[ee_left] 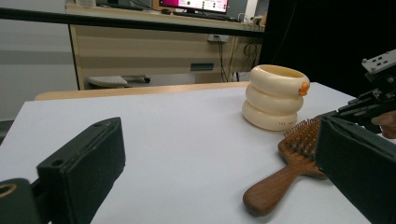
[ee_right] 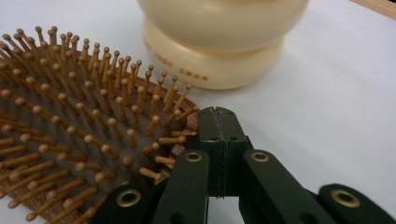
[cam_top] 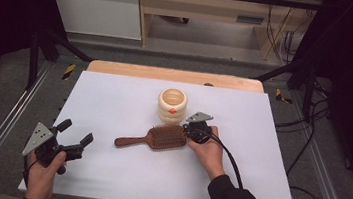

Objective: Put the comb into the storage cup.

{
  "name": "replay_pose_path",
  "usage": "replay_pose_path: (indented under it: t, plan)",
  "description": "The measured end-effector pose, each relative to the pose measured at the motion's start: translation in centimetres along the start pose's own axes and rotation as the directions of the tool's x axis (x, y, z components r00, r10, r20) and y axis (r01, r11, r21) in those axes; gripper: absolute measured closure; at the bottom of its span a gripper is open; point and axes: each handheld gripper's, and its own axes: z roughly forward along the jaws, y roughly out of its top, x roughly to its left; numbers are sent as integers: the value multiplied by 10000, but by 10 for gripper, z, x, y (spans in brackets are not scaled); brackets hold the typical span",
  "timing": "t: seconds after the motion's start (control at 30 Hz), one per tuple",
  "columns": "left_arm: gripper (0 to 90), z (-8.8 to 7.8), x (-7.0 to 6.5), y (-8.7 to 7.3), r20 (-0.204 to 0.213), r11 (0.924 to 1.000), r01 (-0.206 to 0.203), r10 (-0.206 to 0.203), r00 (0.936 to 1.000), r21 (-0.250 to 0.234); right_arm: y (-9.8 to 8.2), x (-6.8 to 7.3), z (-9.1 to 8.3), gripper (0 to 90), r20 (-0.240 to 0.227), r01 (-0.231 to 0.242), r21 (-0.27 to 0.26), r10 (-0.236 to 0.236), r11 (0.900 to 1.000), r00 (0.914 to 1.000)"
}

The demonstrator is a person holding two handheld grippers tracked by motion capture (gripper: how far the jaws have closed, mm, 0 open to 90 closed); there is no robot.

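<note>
Closed right gripper (cam_top: 190, 131) nudging the wooden paddle hairbrush (cam_top: 152, 137) by its head edge.

The hairbrush lay bristles-up at table centre, handle toward 9 o'clock, with the cream ringed cup (cam_top: 172, 105) just beside its head at 12 o'clock. The right gripper's jaws were fully shut with nothing between them, their tip at the head's 3 o'clock rim. A good push would stay low and level against the wooden rim, clear of the bristles and cup. The left gripper (cam_top: 73, 135) rested at 8 o'clock, jaws wide apart and empty, well apart from the brush.
</note>
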Motion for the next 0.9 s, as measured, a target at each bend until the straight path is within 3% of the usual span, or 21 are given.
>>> replay_pose_path:
  t: [0.9]
  plan:
    - [21, 0, -2, 1, 110, 10000, -10, 10, 9999, 19, 24, 51, 23, 900, -714, 290, -265, -309, 9992, 9970]
